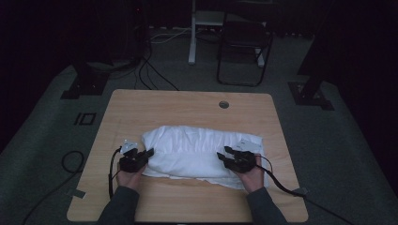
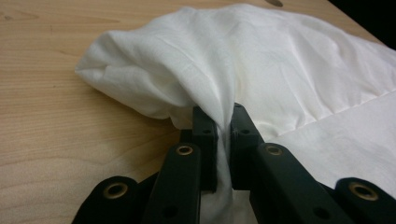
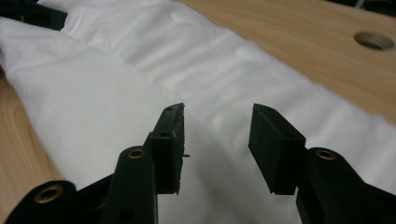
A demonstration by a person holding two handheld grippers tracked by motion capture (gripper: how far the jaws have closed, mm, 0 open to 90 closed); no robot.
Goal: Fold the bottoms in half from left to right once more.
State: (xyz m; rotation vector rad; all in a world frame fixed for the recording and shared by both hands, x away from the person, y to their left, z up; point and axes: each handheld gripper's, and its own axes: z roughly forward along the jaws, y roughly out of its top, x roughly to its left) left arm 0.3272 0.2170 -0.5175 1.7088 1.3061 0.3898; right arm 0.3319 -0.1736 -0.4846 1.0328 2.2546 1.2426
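- Left gripper [image 2: 223, 126], fingers clamped on the white cloth [image 1: 202, 150].
- Right gripper [image 3: 215, 140], fingers apart above it.
- Risk: a one-sided pull could bunch the cloth across the surface [image 1: 187, 101].

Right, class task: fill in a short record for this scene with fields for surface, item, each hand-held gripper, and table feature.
surface: wooden table
item: white cloth, folded and bunched, lying across the table
left hand-held gripper: shut, pinching a fold at the cloth's end
right hand-held gripper: open, jaws apart over the cloth
table feature: round hole near the far edge
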